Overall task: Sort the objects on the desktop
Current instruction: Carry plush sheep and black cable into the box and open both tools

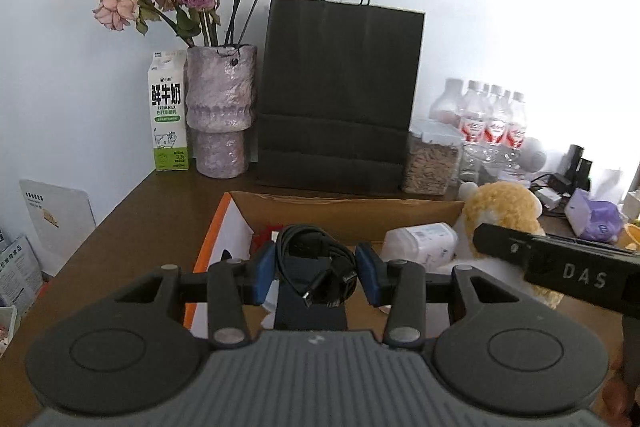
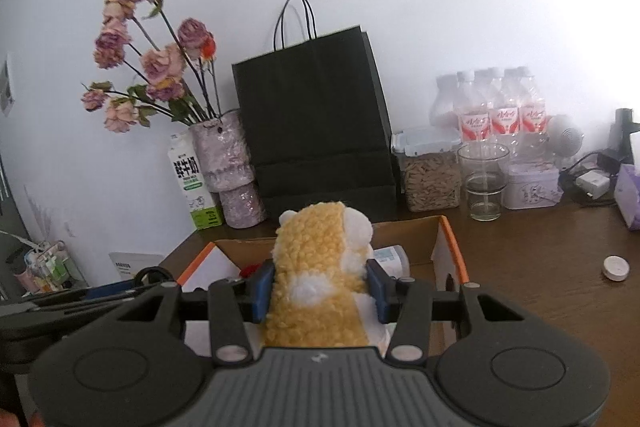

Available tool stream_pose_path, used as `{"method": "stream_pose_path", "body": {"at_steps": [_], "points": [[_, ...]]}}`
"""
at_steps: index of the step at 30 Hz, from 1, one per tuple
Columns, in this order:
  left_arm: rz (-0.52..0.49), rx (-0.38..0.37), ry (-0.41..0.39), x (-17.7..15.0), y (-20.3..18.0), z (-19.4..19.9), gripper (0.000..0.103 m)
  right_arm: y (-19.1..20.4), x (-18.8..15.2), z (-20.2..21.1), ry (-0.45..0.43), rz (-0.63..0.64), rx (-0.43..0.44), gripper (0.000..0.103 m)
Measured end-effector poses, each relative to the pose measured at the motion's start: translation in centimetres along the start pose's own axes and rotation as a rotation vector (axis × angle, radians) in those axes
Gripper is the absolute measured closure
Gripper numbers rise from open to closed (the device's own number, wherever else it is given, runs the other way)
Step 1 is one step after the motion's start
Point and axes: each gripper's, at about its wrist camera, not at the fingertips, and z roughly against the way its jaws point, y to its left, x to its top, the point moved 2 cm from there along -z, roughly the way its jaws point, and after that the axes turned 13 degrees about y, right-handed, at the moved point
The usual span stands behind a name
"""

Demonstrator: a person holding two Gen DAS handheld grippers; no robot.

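While level, left gripper point(image 1: 316, 273) clamps cable bundle point(image 1: 316, 267)

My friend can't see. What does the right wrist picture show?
The right gripper holds a fluffy yellow and white plush toy above an open cardboard box on a brown desk. Behind stand a black paper bag, a vase of dried roses, a milk carton and water bottles.

The right tongs point(image 2: 320, 291) clamp a yellow-and-white plush toy point(image 2: 320, 267) between blue pads above the open cardboard box point(image 2: 448, 247) on the counter point(image 2: 540, 287), with a black paper bag point(image 2: 316, 123) at 12 o'clock and a small white cap point(image 2: 615, 268) at 3 o'clock.
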Motion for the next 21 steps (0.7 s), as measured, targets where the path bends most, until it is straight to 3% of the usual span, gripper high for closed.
{"method": "stream_pose_path", "body": {"at_steps": [12, 21], "points": [[-0.016, 0.071, 0.135, 0.7, 1.3, -7.4, 0.059, 1.0, 1.0, -7.6, 0.106, 0.020, -0.043, 0.057], [-0.033, 0.084, 0.183, 0.1, 1.5, -9.6, 0.059, 0.5, -0.6, -10.4, 0.190, 0.058, -0.082, 0.057]]}}
